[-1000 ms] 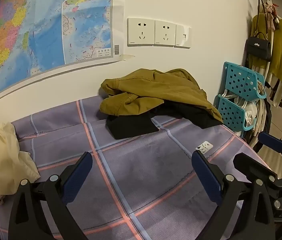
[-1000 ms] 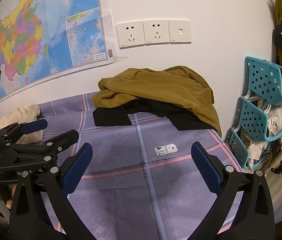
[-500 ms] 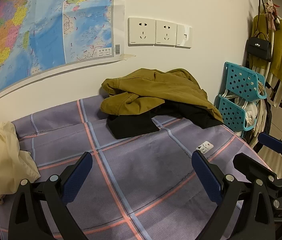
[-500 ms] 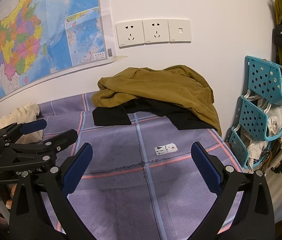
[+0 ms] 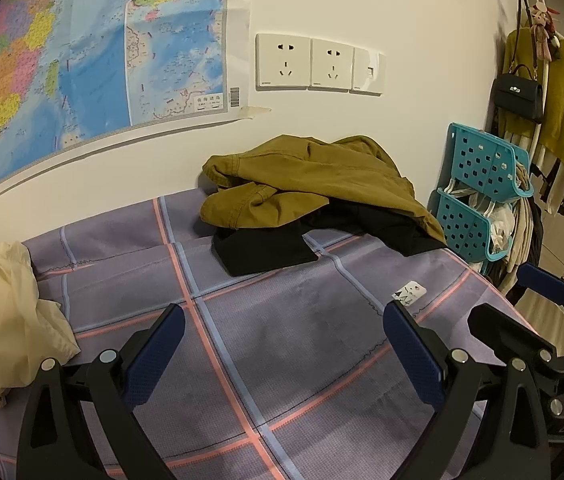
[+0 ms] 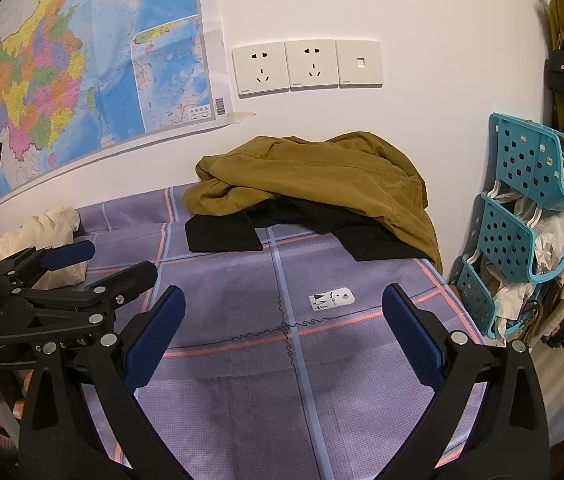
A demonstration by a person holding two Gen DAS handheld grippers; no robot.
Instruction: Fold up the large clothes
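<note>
Here, teal baskets [image 6: 521,216] hold seemingly crumpled cloths; both grippers' fingers [image 5: 154,344] spread wide, empty.

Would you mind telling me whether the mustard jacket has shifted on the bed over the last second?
No. The mustard jacket lies in the same heap below the wall sockets, still draped over the black garment.

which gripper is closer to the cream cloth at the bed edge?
Left. The left gripper hovers open just right of the cream cloth. The right gripper sits farther right, open over the bedspread, beyond the left one.
</note>
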